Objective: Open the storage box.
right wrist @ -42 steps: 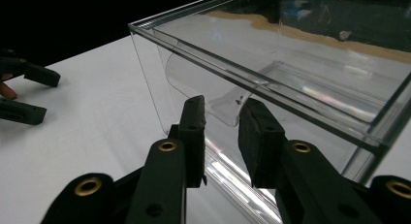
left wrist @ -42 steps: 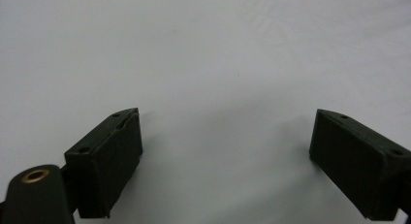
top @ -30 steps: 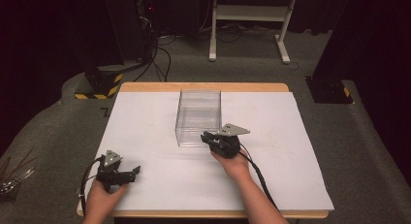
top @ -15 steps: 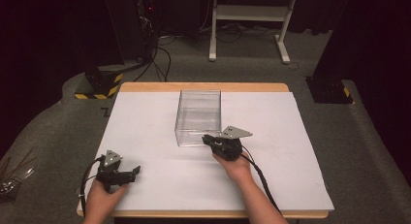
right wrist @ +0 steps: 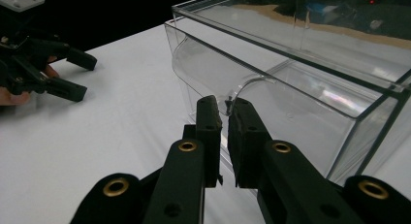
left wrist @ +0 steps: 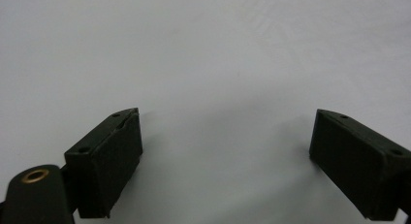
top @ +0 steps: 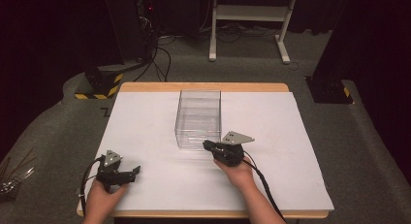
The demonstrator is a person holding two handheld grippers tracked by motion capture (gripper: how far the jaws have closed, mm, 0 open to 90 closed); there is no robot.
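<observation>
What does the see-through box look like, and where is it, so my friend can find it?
Look at the table with the white cover. Near its middle stands the clear box, tall, open-topped and see-through. The right gripper is at its near end; nothing else here is transparent.

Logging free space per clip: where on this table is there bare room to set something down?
Most of the white sheet is bare: left of the clear box above the left gripper, and right of the box out to the edge. It is crowded only at the box's near end, where the right gripper sits.
</observation>
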